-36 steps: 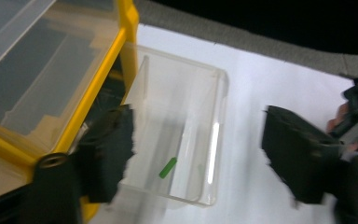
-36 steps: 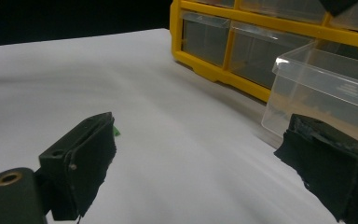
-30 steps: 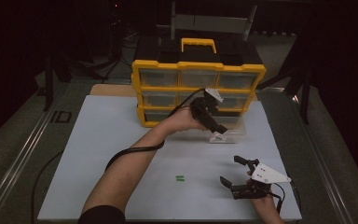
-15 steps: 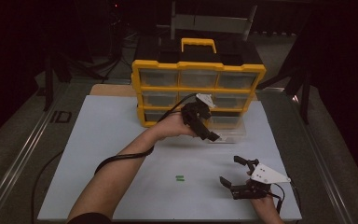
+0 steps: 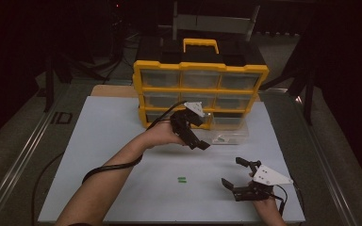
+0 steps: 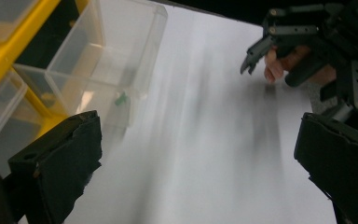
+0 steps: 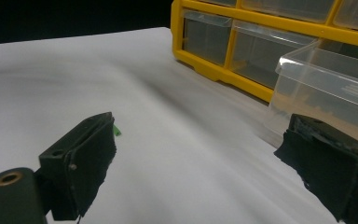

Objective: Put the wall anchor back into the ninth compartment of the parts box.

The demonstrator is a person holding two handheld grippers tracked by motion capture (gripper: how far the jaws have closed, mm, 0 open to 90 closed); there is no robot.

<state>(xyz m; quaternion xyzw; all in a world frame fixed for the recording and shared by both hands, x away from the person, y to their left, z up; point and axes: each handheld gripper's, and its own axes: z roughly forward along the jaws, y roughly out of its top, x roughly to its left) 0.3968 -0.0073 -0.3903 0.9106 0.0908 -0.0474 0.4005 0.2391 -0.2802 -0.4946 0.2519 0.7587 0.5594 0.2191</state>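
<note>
Left gripper (image 5: 199, 139) hovers beside the clear drawer (image 5: 228, 134), fingers wide, empty; right gripper (image 5: 238, 175) likewise, seemingly resting nearer the person

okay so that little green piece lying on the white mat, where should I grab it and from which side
Take the small green piece across its short width, coming straight down from above. It lies flat and low on the white mat with open mat all around, so a sideways approach would probably only push it along. The right gripper is open and looks the nearer of the two; lower its jaws to straddle the piece, then close.
</note>
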